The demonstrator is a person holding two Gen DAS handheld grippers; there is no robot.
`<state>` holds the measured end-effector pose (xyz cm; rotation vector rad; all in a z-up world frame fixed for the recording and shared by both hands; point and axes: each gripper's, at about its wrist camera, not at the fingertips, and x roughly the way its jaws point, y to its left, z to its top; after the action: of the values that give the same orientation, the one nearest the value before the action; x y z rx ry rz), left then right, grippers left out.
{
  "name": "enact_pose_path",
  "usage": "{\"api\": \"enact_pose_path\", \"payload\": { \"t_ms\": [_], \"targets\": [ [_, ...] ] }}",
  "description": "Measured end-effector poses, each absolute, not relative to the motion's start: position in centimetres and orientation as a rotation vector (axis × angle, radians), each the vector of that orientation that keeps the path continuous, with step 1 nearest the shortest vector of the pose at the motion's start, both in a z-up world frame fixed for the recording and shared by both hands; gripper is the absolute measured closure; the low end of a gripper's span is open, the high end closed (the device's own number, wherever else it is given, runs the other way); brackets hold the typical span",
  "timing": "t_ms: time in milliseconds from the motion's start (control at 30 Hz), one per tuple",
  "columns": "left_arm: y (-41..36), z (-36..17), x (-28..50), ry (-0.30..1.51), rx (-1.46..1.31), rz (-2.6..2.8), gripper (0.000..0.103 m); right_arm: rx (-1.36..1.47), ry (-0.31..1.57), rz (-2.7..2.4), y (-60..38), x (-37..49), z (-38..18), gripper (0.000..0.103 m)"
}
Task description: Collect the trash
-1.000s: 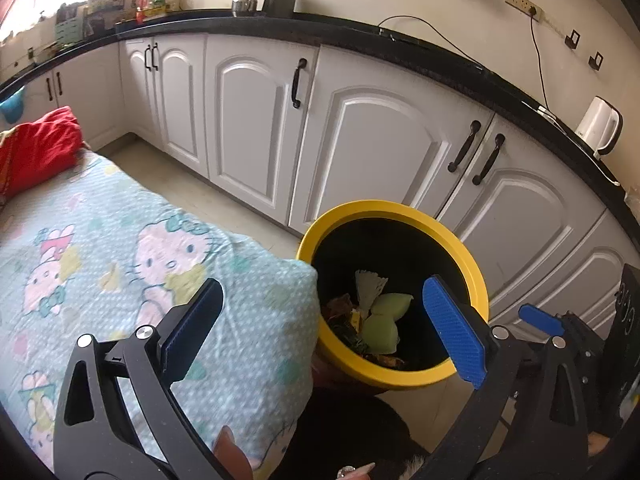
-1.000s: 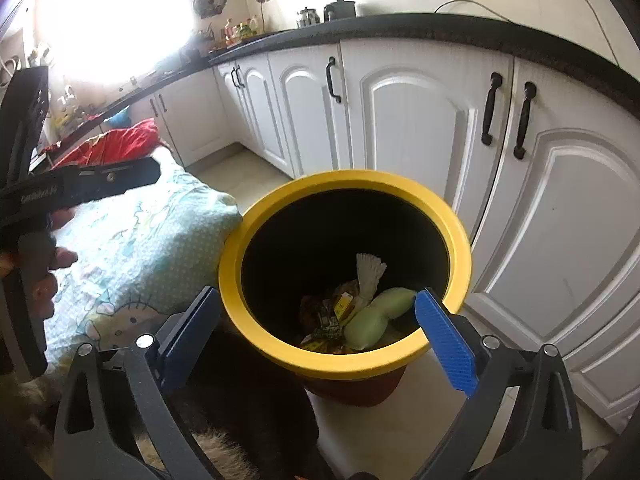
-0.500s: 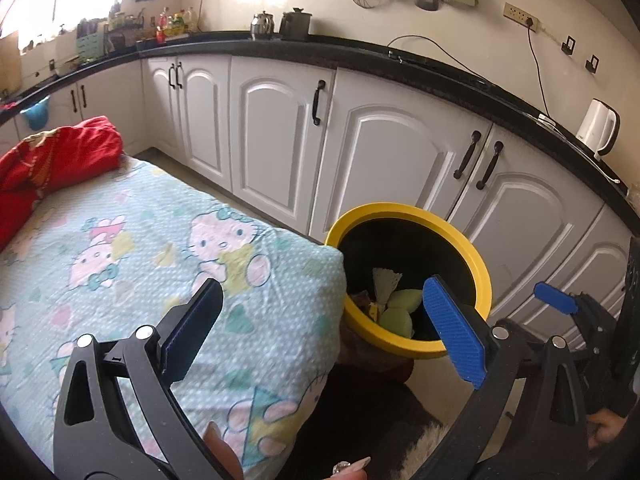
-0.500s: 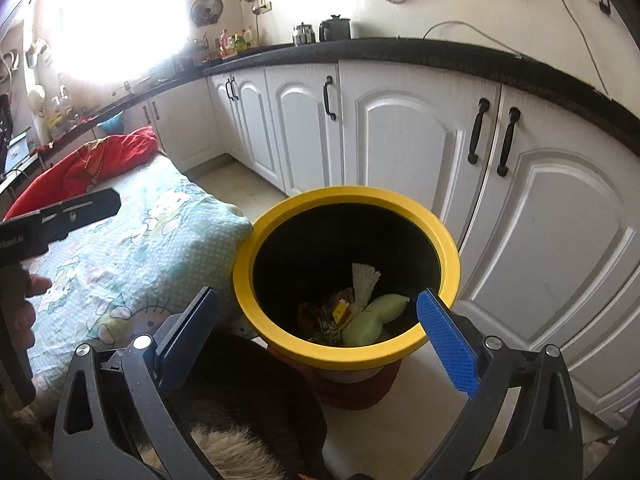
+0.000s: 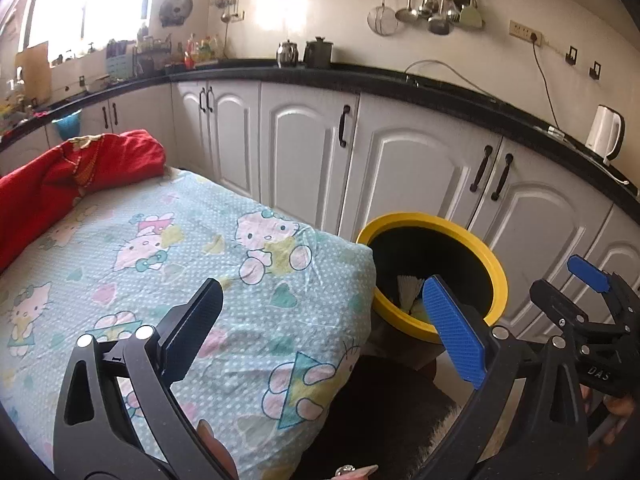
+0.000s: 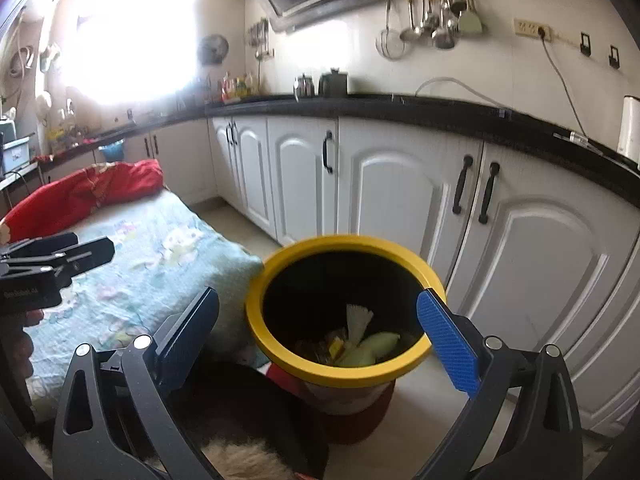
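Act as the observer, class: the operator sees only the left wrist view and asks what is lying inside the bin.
Observer: The right wrist view shows pale green pieces, a white paper fan and yellowish wrappers at the bottom of the bin.
Operator: Is the right gripper carrying anything?
Observer: No. The right gripper is open, with nothing between its fingers.
Operator: What is under the yellow rim?
Observer: A red base, standing on the floor.

Both wrist views face cabinets; share yellow bin (image 5: 494, 258) (image 6: 256, 300), bed (image 5: 120, 216) (image 6: 160, 240).
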<state>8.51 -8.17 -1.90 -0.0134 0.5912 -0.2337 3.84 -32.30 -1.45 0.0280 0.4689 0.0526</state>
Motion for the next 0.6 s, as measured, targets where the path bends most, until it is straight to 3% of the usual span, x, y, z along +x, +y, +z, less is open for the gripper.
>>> {"api": "enact_pose_path", "payload": {
  "t_ms": [333,600],
  "targets": [
    [-7.3,-1.3,5.1,0.454,0.003,-0.212,0.011,0.033,0.260,-0.012,-30.9,0.5,-0.1,0.006],
    [-6.0,-1.4,3.5,0.389,-0.003,-0.186,0.011,-0.015,0.241,-0.001,-29.7,0.0,-1.3,0.006]
  ]
}}
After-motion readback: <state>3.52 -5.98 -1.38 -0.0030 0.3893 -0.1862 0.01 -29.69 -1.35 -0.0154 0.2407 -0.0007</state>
